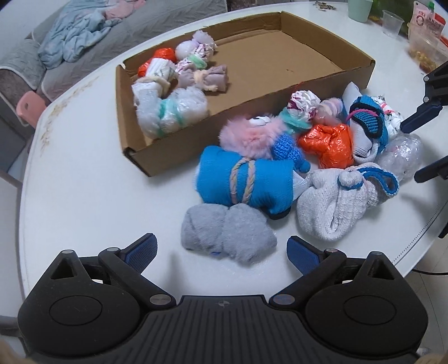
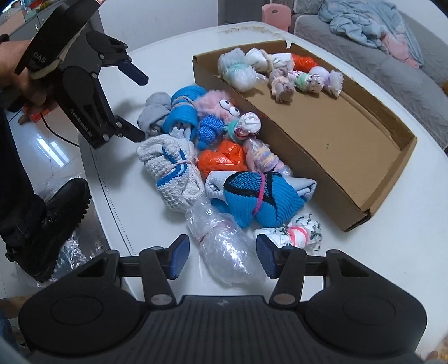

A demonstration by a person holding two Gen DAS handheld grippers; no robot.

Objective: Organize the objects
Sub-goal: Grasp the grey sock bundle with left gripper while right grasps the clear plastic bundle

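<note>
A heap of tied bundles lies on the white table [image 1: 84,168] beside a shallow cardboard box [image 1: 196,134]. My left gripper [image 1: 222,249] is open, and a grey sock bundle [image 1: 226,238] lies partly between its fingers, untouched. In the right wrist view my right gripper [image 2: 222,256] is open around a clear bubble-wrap bundle [image 2: 224,249], with a gap at the left pad. The heap also holds a blue roll tied with yarn [image 1: 246,179], a pink fluffy toy [image 1: 249,134], an orange plastic bundle [image 1: 327,145] and a white knit bundle [image 1: 341,201]. Several bundles [image 1: 173,92] fill the box's left end.
The box's right half [image 1: 280,61] has bare floor. Cups [image 1: 392,22] and a snack bag [image 1: 425,33] stand at the table's far right. A sofa with clothes [image 1: 72,36] lies beyond the table. A person's black shoe [image 2: 47,224] is on the floor by the table edge.
</note>
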